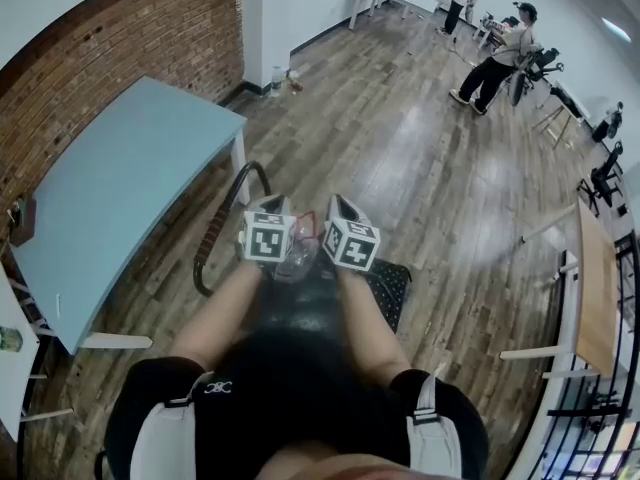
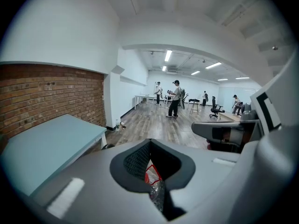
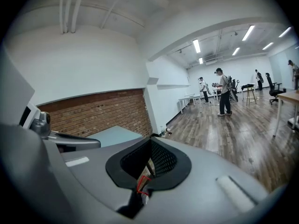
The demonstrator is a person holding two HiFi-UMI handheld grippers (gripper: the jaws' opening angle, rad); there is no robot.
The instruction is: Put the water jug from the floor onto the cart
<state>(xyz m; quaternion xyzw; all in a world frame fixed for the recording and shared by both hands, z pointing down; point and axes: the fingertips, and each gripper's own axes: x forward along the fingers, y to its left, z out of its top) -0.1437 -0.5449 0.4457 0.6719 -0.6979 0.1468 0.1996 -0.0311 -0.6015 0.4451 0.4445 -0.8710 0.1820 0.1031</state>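
Observation:
In the head view a clear water jug (image 1: 297, 255) with a red label hangs between my two grippers, above the black cart (image 1: 392, 286). The left gripper (image 1: 274, 208) and the right gripper (image 1: 338, 210) stand side by side, each with its marker cube facing up. In the left gripper view the left gripper (image 2: 152, 166) is shut on a bit of the jug's clear plastic and red label (image 2: 154, 181). In the right gripper view the right gripper (image 3: 147, 171) is shut the same way on the jug (image 3: 142, 186). Most of the jug is hidden under the grippers and my forearms.
The cart's curved black handle (image 1: 214, 236) rises left of the grippers. A light blue table (image 1: 120, 198) stands along the brick wall at the left. A wooden desk (image 1: 597, 288) is at the right. Two people (image 1: 495, 63) stand far off on the wooden floor.

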